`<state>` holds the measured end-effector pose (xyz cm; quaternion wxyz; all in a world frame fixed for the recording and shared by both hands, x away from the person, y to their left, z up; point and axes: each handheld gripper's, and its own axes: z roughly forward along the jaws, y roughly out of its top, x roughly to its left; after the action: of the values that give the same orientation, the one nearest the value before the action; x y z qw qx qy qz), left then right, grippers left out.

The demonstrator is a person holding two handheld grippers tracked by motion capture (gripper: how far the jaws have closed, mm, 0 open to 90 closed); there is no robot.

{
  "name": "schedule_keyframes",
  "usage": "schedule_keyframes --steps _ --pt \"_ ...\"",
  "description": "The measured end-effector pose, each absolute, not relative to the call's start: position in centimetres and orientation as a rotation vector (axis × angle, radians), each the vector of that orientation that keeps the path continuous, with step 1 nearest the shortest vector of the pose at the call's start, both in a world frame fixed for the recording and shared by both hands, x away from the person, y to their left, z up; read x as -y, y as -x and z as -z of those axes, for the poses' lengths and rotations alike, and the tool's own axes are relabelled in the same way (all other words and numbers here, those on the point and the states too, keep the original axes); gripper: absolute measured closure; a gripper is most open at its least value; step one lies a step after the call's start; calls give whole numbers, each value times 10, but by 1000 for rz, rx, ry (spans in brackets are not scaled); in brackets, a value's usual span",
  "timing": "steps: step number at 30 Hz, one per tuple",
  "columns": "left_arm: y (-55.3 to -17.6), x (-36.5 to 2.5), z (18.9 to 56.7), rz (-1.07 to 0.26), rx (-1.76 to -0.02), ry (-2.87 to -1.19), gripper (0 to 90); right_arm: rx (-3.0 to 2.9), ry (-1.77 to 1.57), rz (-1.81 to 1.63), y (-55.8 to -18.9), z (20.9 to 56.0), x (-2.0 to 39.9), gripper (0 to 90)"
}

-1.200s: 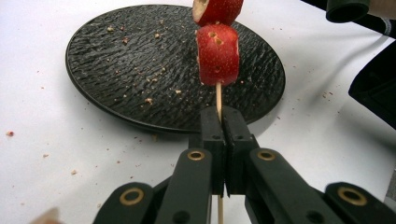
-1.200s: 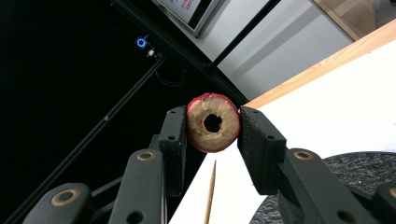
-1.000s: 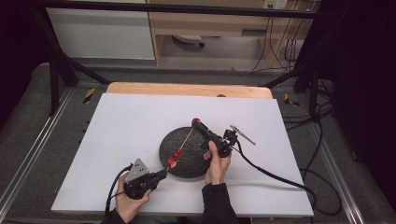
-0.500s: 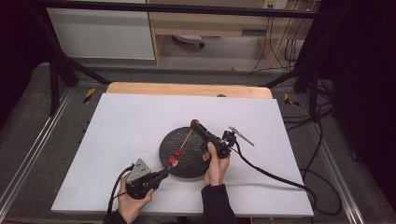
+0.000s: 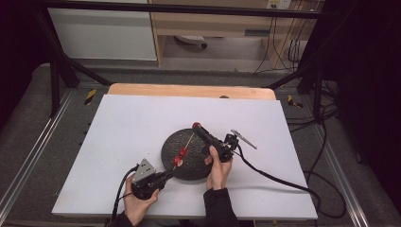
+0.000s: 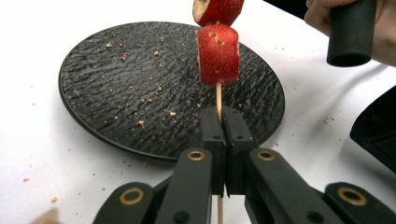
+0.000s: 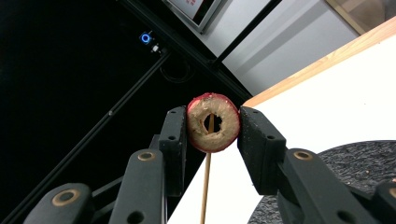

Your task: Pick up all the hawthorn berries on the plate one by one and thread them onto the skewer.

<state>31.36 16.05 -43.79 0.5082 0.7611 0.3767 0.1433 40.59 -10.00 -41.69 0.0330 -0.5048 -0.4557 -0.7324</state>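
Over the black plate (image 5: pixel 189 153), we are threading: left gripper (image 6: pixel 223 122) pinching the skewer (image 6: pixel 218 95), right gripper (image 7: pixel 212 123) clamping a cored fruit slice (image 7: pixel 213 122), which must slide down next.

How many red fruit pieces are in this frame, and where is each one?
3. Two fruit pieces sit threaded on the skewer held by the left gripper above the plate. The third, a cored ring, is clamped in the right gripper at the skewer's tip.

The skewer (image 6: pixel 218 95) runs off the picture's bottom edge; the upper fruit piece (image 6: pixel 218 10), perhaps hawthorn, is cropped on top
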Motion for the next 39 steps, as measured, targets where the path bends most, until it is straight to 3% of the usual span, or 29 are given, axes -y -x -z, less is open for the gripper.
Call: schedule_keyframes --steps 39 --pt "-341 -144 424 -290 -936 -1805 887 1466 1531 2254 -396 429 92 638"
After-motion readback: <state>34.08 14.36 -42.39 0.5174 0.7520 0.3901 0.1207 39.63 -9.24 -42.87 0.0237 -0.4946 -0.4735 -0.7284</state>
